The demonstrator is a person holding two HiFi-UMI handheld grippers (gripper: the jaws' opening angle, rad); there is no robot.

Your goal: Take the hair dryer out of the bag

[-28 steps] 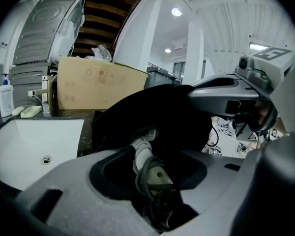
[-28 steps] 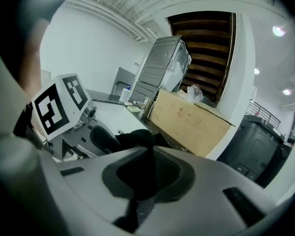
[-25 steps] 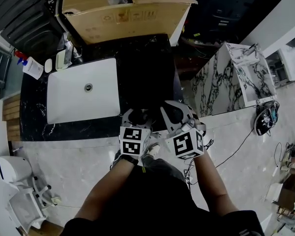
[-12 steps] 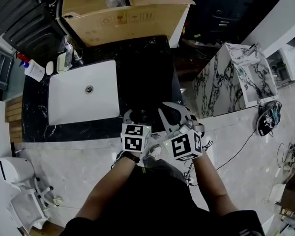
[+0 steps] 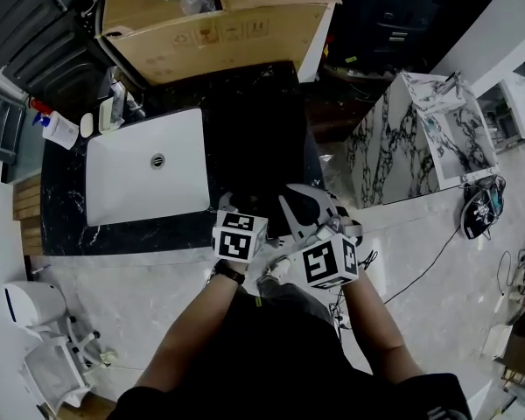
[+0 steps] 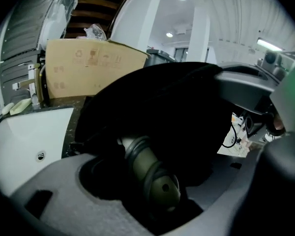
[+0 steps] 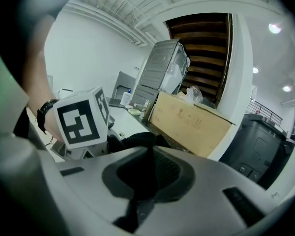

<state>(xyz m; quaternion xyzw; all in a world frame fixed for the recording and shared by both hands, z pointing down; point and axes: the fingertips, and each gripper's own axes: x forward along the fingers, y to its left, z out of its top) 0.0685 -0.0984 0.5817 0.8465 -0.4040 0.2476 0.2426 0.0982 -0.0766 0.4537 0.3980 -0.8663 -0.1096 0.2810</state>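
Observation:
An olive-green hair dryer handle (image 6: pixel 152 173) pokes out of a black bag (image 6: pixel 182 107) on the dark counter. My left gripper (image 6: pixel 162 151) reaches around that handle. Its jaws have just been opening and now stand wide on either side of it, with gaps showing. In the head view the left gripper (image 5: pixel 234 206) sits at the counter's front edge. Just to its right, my right gripper (image 5: pixel 297 204) is shut on a fold of the black bag fabric (image 7: pixel 143 176). The dryer's body is hidden inside the bag.
A white sink (image 5: pixel 144 164) is set into the black counter (image 5: pixel 262 103) to the left. A large cardboard box (image 5: pixel 214 20) stands behind. A spray bottle (image 5: pixel 57 128) stands at the far left. A marble-patterned block (image 5: pixel 402 143) stands to the right.
The left gripper has edged forward and down toward the bag. The right gripper has stayed where it was.

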